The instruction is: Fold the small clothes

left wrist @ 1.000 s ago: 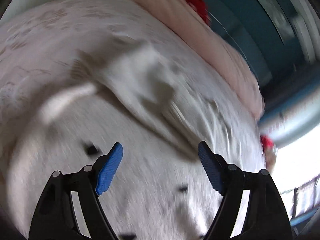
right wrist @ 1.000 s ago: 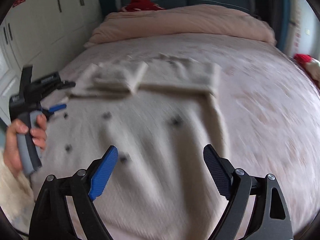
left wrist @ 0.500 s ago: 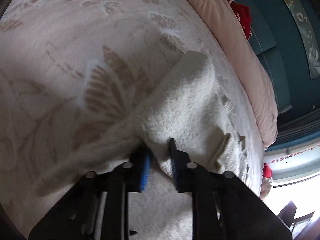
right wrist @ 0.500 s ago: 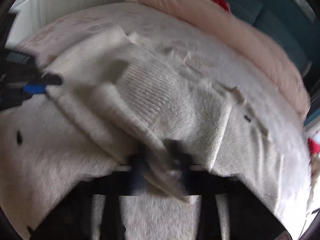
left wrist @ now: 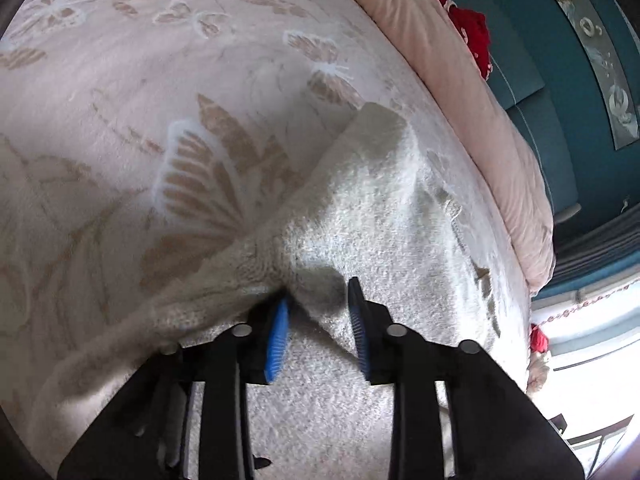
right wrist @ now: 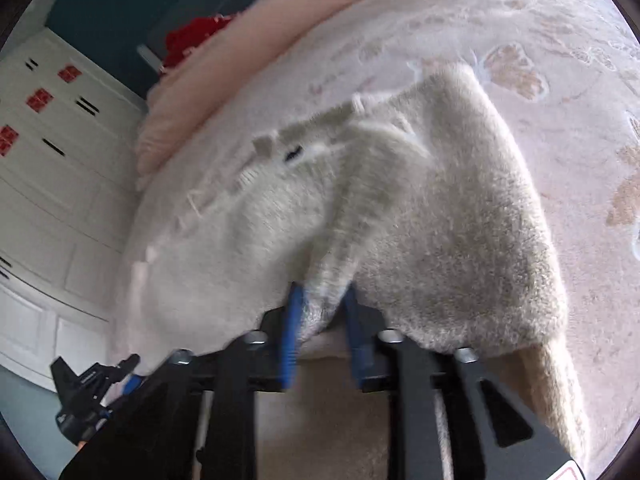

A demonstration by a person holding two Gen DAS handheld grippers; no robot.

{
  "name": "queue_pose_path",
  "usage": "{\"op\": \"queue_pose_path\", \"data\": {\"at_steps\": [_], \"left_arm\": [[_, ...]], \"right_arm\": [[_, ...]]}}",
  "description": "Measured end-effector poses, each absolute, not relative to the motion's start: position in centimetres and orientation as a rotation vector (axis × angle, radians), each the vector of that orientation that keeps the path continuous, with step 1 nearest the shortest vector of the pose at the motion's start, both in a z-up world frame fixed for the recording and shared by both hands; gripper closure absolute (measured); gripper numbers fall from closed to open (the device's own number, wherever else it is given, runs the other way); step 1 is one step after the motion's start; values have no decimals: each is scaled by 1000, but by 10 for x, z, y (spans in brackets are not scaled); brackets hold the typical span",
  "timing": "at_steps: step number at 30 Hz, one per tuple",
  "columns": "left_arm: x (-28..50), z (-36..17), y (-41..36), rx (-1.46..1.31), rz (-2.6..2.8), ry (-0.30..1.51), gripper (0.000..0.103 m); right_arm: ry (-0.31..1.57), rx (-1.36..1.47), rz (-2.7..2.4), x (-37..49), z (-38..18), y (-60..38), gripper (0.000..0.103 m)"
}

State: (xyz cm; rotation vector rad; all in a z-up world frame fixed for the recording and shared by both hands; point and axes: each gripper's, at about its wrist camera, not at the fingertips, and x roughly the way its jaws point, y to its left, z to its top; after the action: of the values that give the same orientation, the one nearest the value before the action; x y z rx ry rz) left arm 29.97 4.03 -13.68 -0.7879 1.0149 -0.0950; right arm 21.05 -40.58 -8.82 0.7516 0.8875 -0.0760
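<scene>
On the bed [left wrist: 120, 80], pinching cream sweater [right wrist: 460, 240] edge in both right hand-held gripper [right wrist: 320, 316] and left hand-held gripper [left wrist: 318, 312], garment stretching away ahead toward pillows.

We see open bedspread [left wrist: 120, 92] left of the sweater [left wrist: 380, 208]; the rolled pink duvet [left wrist: 480, 120] and white wardrobe [right wrist: 48, 200] wall us in.

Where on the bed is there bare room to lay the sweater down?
Bare bedspread lies beside the sweater, up to the pink duvet. Crowded where the left claw and right claw pinch the knit.
</scene>
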Motion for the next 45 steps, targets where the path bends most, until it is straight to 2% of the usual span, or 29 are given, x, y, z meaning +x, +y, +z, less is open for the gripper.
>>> {"op": "queue_pose_path", "data": {"at_steps": [1, 3, 5, 6, 7, 8, 9, 10, 13, 15, 16, 19, 23, 25, 27, 29, 30, 32, 35, 37, 39, 41, 45], "left_arm": [[299, -138, 43, -802, -93, 1014, 72], [300, -138, 46, -845, -77, 1012, 70], [301, -140, 47, -874, -56, 1013, 70], [303, -140, 47, -870, -48, 1015, 71], [305, -139, 45, -852, -41, 1017, 73], [306, -136, 43, -823, -28, 1013, 85], [307, -133, 42, -811, -30, 1005, 92], [307, -128, 42, -804, -39, 987, 95], [300, -100, 46, -751, -77, 857, 96], [302, -103, 48, -728, -74, 861, 96], [305, -112, 48, -729, -66, 891, 95], [314, -146, 44, -700, -22, 993, 96], [307, -138, 41, -649, -49, 960, 96], [311, -146, 41, -653, -44, 976, 95], [312, -143, 39, -632, -35, 978, 94], [312, -139, 38, -611, -37, 989, 93], [311, -136, 38, -608, -48, 995, 92], [304, -129, 39, -592, -71, 999, 87], [285, -110, 38, -542, -69, 1003, 85], [274, -88, 36, -517, -62, 937, 85], [273, -68, 25, -497, -82, 875, 82], [286, -57, 3, -447, -115, 846, 63], [331, -91, -31, -378, -127, 968, 63]], "right_arm": [[872, 751, -80, 208, -85, -406, 50], [841, 758, -99, 207, -80, -408, 44], [833, 790, -113, 210, -81, -413, 44], [823, 827, -131, 214, -85, -420, 46], [821, 850, -146, 220, -88, -427, 66], [850, 854, -171, 226, -91, -431, 89], [874, 850, -178, 233, -91, -436, 95], [840, 850, -161, 234, -81, -437, 95], [576, 766, 1, 222, -9, -424, 96], [505, 697, 7, 208, 6, -424, 97], [561, 680, -32, 212, -9, -429, 97], [896, 745, -158, 229, -99, -450, 98], [758, 765, -105, 213, -75, -445, 98], [829, 746, -142, 221, -90, -443, 98], [836, 773, -136, 217, -96, -443, 98], [843, 767, -143, 215, -83, -439, 91], [850, 730, -175, 208, -73, -437, 83], [824, 630, -250, 193, -53, -426, 79], [713, 552, -301, 170, -24, -416, 79], [707, 529, -211, 174, -12, -396, 90], [752, 467, -77, 198, -5, -354, 95], [784, 427, 24, 228, -4, -321, 96], [919, 364, 132, 277, -33, -259, 97]]}}
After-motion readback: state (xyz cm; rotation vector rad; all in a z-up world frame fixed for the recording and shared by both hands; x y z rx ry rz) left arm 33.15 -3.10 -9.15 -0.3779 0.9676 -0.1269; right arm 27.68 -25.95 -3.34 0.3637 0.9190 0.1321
